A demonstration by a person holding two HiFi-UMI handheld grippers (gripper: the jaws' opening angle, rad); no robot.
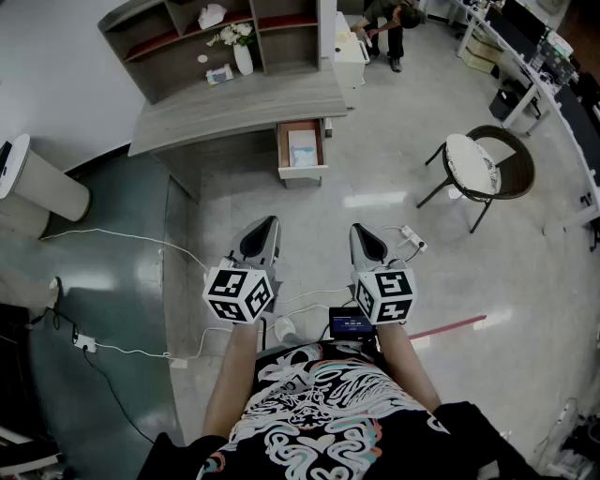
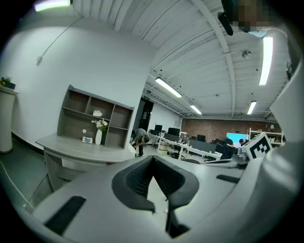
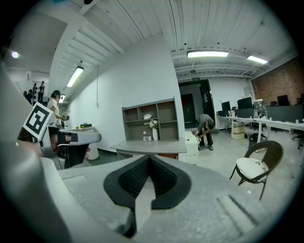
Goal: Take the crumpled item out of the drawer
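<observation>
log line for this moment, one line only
stage: pre-reach | left gripper: shut, empty | right gripper: shut, empty | drawer: open, pale item inside

View along the left gripper (image 2: 153, 160), jaws closed together with nothing between them. Beyond stands a grey desk (image 2: 71, 148) bearing a shelf unit (image 2: 95, 114) and white vase (image 2: 99, 136); a person (image 2: 139, 140) bends nearby.

Ahead of me a grey worktop (image 1: 234, 108) carries an open shelf unit (image 1: 187, 28) against the white wall (image 2: 71, 57). Pale glossy floor (image 1: 375, 187) spreads round it. A round-backed chair (image 1: 472, 161) stands to my right, tube lights (image 3: 207, 54) cross the ceiling, and a brick wall (image 2: 209, 126) lies far off.
</observation>
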